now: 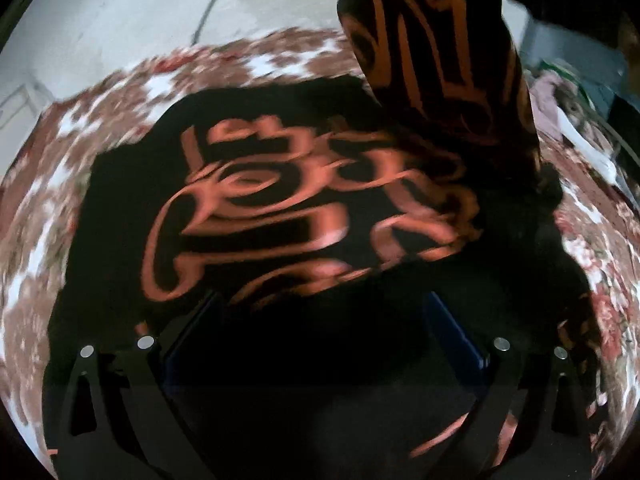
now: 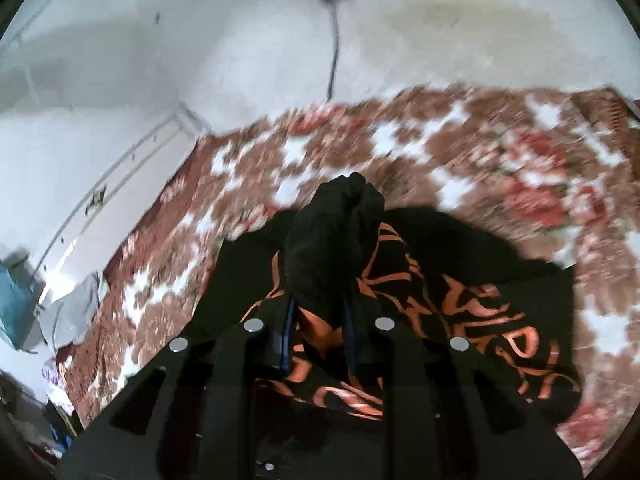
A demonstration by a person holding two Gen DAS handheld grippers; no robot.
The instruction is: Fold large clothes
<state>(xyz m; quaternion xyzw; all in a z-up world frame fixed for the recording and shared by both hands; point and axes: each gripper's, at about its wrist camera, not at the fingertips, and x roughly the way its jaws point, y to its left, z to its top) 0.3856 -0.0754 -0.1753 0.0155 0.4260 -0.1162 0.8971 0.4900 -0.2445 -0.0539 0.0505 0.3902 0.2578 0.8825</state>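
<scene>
Right gripper [image 2: 318,312] clamped on a bunched fold of the black garment [image 1: 256,208], lifting it off the floral bedspread [image 2: 500,152]. Left gripper [image 1: 320,320] spread wide over the flat part, gripping nothing.

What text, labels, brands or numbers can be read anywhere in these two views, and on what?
None can be read.
Black garment: a large orange print of stylized, letter-like strokes, too blurred and distorted to read in either wrist view.
Floral bedspread: pattern only, no text.
Right gripper, with a bunch of the garment between its fingers: no markings visible.
</scene>
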